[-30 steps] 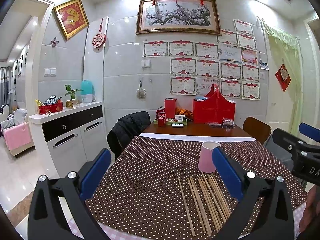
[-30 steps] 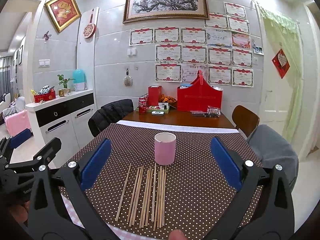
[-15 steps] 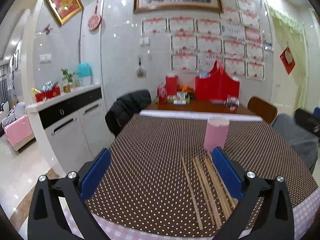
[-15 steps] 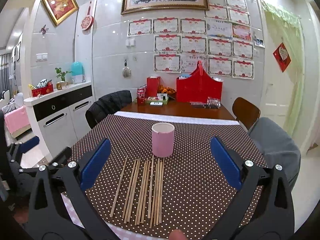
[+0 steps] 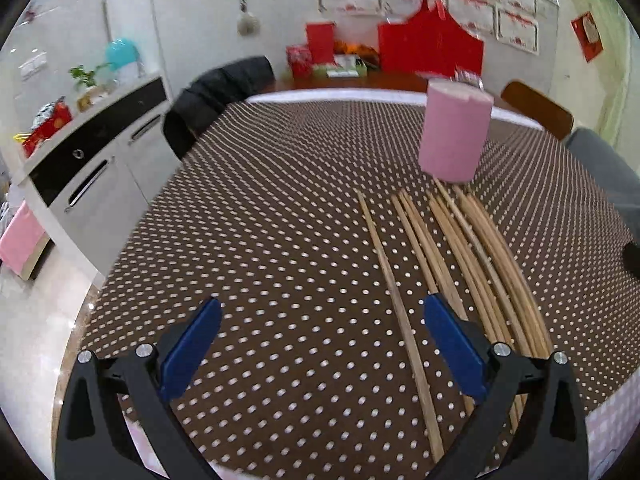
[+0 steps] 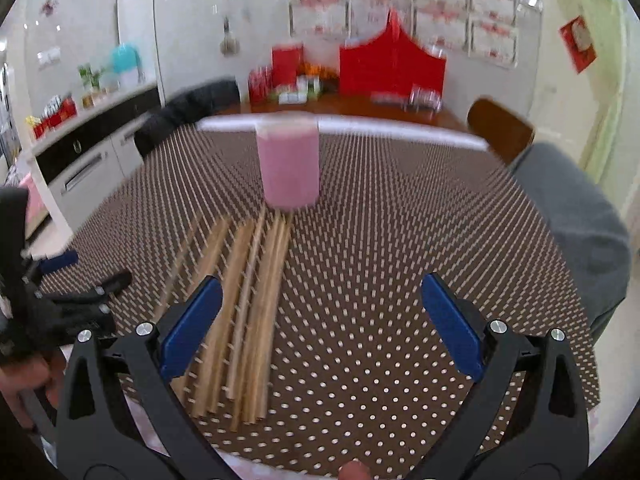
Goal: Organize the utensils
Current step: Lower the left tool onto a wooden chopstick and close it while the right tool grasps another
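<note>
Several wooden chopsticks (image 5: 452,248) lie side by side on the brown dotted tablecloth (image 5: 256,240), just in front of an upright pink cup (image 5: 455,131). My left gripper (image 5: 320,340) hovers open low over the cloth; one separate chopstick (image 5: 400,312) runs between its blue fingers, near the right one. In the right wrist view, the same chopsticks (image 6: 248,300) and pink cup (image 6: 289,168) appear blurred. My right gripper (image 6: 320,320) is open over the cloth, its left finger above the chopstick bundle. Nothing is held.
Red boxes and a can (image 5: 430,48) stand at the table's far end. A chair with a black jacket (image 5: 216,92) is at the left, a brown chair (image 5: 536,108) and grey cushion (image 6: 568,216) at the right. The left gripper's body (image 6: 60,304) shows at left.
Both grippers have tilted down and come closer to the table. The chopsticks and cup now look larger and nearer. Both stay open.
</note>
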Motion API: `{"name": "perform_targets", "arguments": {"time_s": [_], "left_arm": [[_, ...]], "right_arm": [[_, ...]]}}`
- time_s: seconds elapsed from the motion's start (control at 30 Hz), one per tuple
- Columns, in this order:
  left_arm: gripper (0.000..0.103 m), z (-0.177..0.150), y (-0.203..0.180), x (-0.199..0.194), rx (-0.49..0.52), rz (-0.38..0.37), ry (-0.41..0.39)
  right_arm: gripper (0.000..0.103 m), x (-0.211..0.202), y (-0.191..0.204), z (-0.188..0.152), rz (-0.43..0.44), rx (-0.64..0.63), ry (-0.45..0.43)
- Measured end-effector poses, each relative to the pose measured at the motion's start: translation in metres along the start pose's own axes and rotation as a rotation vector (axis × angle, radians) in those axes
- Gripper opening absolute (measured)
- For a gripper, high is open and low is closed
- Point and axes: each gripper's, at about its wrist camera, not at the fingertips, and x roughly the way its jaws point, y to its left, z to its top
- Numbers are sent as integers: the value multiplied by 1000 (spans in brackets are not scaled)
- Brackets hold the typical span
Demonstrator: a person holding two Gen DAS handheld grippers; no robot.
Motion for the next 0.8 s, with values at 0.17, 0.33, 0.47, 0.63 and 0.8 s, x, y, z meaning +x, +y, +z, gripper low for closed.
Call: {"name": "perform_targets", "arguments": {"time_s": [0.17, 0.33, 0.47, 0.63, 0.8], "left_arm": [[99, 6, -8, 27, 35, 25, 57], [99, 0, -7, 45, 32, 12, 86], [99, -1, -4, 48, 18, -6, 75], [99, -4, -1, 49, -9, -29, 68], [99, -6, 4, 48, -25, -40, 73]], "right_arm": [[97, 52, 1, -6, 47, -52, 143], [90, 77, 1, -7, 81, -58, 194], [76, 88, 7, -3, 59, -93, 224], [73, 90, 16, 1, 47, -135, 231], [61, 92, 20, 7, 20, -154, 260]]}}
